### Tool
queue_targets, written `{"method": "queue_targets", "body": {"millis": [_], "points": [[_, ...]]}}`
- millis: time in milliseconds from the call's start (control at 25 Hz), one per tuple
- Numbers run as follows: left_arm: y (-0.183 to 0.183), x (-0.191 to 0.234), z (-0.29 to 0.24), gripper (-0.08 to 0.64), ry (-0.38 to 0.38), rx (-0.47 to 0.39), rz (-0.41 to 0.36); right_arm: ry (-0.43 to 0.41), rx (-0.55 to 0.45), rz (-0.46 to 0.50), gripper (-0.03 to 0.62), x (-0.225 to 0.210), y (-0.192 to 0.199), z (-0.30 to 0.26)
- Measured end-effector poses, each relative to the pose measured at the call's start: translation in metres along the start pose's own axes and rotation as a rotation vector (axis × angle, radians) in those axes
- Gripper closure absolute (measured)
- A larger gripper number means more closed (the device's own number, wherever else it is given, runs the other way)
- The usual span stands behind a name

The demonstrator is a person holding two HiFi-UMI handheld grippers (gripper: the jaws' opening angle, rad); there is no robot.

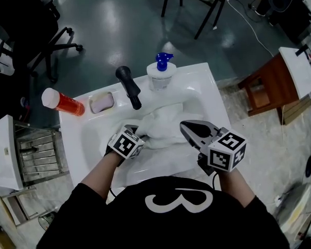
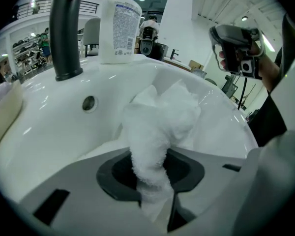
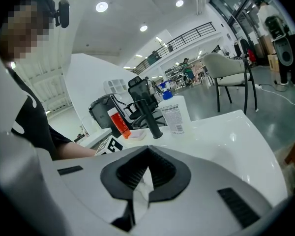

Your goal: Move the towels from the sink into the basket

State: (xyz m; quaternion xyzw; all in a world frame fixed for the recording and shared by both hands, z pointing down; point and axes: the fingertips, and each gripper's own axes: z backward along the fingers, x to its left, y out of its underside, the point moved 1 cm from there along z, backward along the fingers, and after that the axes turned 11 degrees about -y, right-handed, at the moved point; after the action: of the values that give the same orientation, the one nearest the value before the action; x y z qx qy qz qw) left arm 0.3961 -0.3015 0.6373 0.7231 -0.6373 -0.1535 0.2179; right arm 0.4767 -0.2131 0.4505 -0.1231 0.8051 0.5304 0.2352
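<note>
In the sink [image 1: 205,90], your left gripper [image 2: 150,183] is clenched on a fold of white towel [image 1: 165,122]; your right gripper [image 1: 189,129] is pinched shut on nothing.

At the far left, a wire rack [image 1: 39,157] stands beside the sink, and you can't yet count on it being the basket. The orange bottle [image 1: 63,102] and soap dish [image 1: 102,102] sit on the ledge, clear of you. Your grip bites only a thin twisted fold while the bulk of the towel lies heaped in the basin just under the black faucet [image 1: 128,87]. If you lift fast, that fold may slide out of the pads, or the trailing cloth may snag the faucet. It could also sweep the blue-pump bottle [image 1: 160,72] off the rim. Farther right, your closed gripper hovers near the heap but can't support it.
</note>
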Motion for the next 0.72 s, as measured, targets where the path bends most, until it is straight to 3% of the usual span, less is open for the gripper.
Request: {"method": "queue_targets", "body": {"millis": [200, 440, 720], "points": [[-0.011, -0.005, 0.027, 0.439, -0.021, -0.065, 0.033, -0.026, -0.008, 0.011, 0.589, 0.01, -0.002, 0.0], [-0.026, -0.013, 0.062, 0.44, -0.107, -0.115, 0.021, -0.073, 0.0, 0.028, 0.589, 0.025, 0.006, 0.01], [-0.04, -0.027, 0.122, 0.442, -0.222, -0.184, 0.106, -0.123, 0.019, 0.056, 0.589, 0.055, 0.015, 0.036]]}}
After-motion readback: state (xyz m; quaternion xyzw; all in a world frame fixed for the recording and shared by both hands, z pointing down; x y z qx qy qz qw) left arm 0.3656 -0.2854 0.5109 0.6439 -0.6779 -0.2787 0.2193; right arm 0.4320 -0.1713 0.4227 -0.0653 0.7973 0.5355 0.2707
